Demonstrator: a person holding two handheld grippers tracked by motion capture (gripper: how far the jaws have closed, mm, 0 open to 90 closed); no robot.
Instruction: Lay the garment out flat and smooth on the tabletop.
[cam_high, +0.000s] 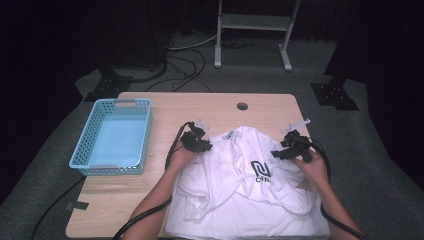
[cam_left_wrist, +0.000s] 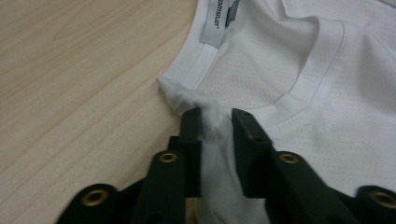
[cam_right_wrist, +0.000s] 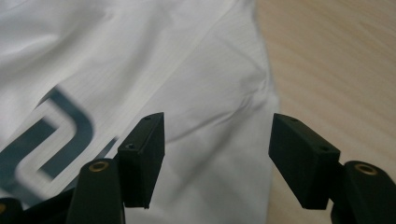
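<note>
A white T-shirt (cam_high: 240, 185) with a dark chest logo (cam_high: 261, 170) lies crumpled on the wooden table (cam_high: 210, 107). My left gripper (cam_high: 200, 142) sits at the shirt's left shoulder, beside the collar. In the left gripper view its jaws pinch a fold of the T-shirt (cam_left_wrist: 215, 122) just below the collar and neck label (cam_left_wrist: 215, 21). My right gripper (cam_high: 282, 152) hovers over the shirt's right side, open. In the right gripper view the T-shirt (cam_right_wrist: 205, 84) lies under the spread jaws, with its logo (cam_right_wrist: 51, 135) at the left and the shirt's edge near the bare table (cam_right_wrist: 336, 60).
A light blue plastic basket (cam_high: 95, 145) stands at the table's left side. A round cable hole (cam_high: 242, 106) sits near the far edge. Black cables trail from both grippers toward the near edge. Beyond the table are a white metal stand (cam_high: 252, 25) and floor cables.
</note>
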